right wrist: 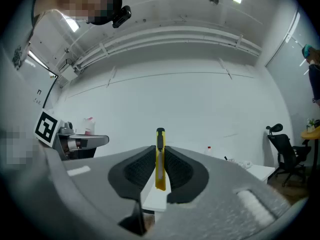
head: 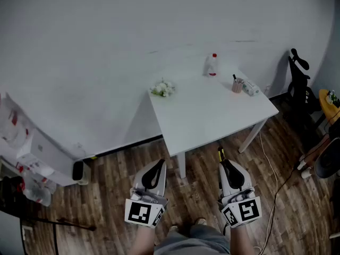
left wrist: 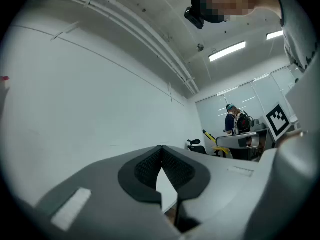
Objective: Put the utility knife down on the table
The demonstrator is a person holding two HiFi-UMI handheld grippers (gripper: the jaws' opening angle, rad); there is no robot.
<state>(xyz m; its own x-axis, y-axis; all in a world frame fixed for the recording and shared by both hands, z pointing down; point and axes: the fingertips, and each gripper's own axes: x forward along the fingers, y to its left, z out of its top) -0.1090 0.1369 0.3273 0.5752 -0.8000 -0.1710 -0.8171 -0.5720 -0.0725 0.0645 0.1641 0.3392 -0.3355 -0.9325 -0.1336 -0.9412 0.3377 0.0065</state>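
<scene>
The white table [head: 212, 116] stood against the pale wall, on a wooden floor, ahead of both claws. The near edge of the table lay just beyond their tips in the head view.

The left gripper [head: 158, 169] was closed tip to tip with nothing in it. The right gripper [head: 225, 164] was clamped on the utility knife [right wrist: 160, 159], so the knife was in the air, not yet on the table. Its yellow body ran along the jaws, and its far end stuck out past the tips toward the table edge. Setting it down would probably mean reaching forward over the top.

A red-capped bottle [head: 212, 66], a cup of pens [head: 237, 84] and a small bunch of flowers [head: 162, 88] stood at the far side. No brand or writing could be read; the cubes carried only square patterns.
</scene>
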